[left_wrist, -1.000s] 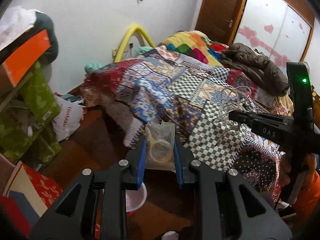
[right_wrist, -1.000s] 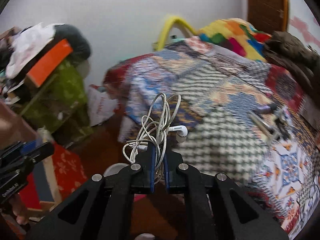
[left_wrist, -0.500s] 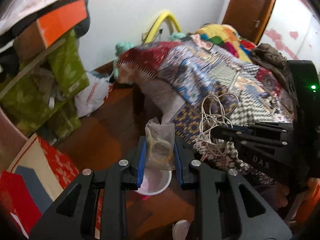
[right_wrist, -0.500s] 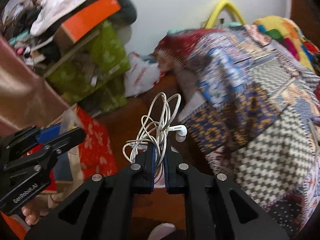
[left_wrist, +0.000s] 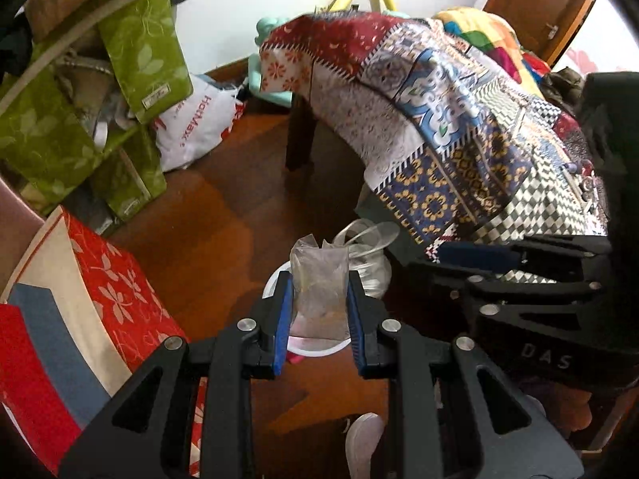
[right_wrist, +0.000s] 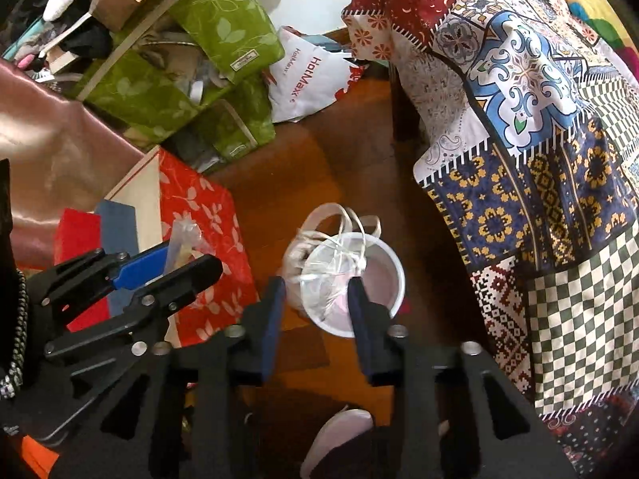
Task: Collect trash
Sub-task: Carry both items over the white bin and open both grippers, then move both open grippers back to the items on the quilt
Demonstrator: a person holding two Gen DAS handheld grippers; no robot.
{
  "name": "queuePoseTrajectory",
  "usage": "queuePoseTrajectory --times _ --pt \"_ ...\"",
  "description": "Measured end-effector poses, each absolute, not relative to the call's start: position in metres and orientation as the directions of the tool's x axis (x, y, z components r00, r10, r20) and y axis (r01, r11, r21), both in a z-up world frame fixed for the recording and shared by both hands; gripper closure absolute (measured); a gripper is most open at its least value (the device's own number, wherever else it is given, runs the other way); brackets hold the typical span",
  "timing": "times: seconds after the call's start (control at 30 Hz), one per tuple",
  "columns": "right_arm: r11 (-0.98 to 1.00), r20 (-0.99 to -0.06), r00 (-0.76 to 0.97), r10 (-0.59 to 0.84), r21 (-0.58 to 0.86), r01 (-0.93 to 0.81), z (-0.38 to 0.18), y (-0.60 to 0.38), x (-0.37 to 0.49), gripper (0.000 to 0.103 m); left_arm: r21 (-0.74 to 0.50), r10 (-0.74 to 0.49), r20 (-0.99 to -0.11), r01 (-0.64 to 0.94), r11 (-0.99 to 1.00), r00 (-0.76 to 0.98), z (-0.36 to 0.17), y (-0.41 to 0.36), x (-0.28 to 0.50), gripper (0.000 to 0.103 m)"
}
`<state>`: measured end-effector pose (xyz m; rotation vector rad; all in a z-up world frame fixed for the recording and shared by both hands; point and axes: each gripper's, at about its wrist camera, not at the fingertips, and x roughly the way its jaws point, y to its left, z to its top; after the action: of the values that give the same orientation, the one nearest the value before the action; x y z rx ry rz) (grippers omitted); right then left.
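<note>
Right wrist view: right gripper, fingers just spread, lets the white cable tangle drop, blurred, over the white bin on the floor. Left gripper pinches a clear bag upright, long axis vertical, above the bin; open floor lies beside the bed's corner.

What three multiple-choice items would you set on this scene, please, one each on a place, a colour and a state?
1. Where does the white bin stand?
A. on the bed
B. on the wooden floor beside the bed
C. on a shelf

2. What colour are the pads of the left claw?
A. yellow
B. green
C. blue

3. What state is the left claw in?
A. shut on a clear plastic bag
B. wide open and empty
C. shut on a shoe

Answers:
1 B: floorboards show all round the bin, with the patchwork cover hanging next to it.
2 C: blue strips line the inner side of both fingers.
3 A: the bag stands pinched between the two pads.
</note>
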<state>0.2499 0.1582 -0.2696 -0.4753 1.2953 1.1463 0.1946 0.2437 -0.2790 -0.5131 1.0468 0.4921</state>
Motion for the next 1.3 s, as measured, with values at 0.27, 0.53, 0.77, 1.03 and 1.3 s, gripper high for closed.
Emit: queuePoseTrajectory --times 0.27,0.53,0.77,1.03,1.3 --pt "0.454 -0.916 -0.093 0.391 0.280 -0.846 -0.267 0.145 0.270 0.071 -0.188 0.051 -0.933 -0.606 0.773 0.355 -0.310 0.249 0.217 0.066" --pt "0.470 -0.912 -0.050 0.408 0.256 -0.845 -0.254 0.129 0.277 0.071 -0.185 0.054 -0.938 -0.623 0.760 0.344 -0.310 0.248 0.215 0.056" --pt "0.474 -0.876 -0.002 0.482 0.262 -0.841 -0.221 0.110 0.277 0.071 -0.164 0.133 -0.896 -0.593 0.788 0.424 -0.257 0.234 0.206 0.056" --pt "0.475 -0.806 0.102 0.584 0.237 -0.847 -0.158 0.071 0.275 0.071 -0.170 0.221 -0.794 -0.556 0.813 0.566 -0.174 0.208 0.196 0.056" --pt "0.521 -0.691 0.248 0.679 0.216 -0.826 -0.093 0.015 0.282 0.071 -0.169 0.283 -0.660 -0.504 0.847 0.696 -0.096 0.165 0.200 0.056"
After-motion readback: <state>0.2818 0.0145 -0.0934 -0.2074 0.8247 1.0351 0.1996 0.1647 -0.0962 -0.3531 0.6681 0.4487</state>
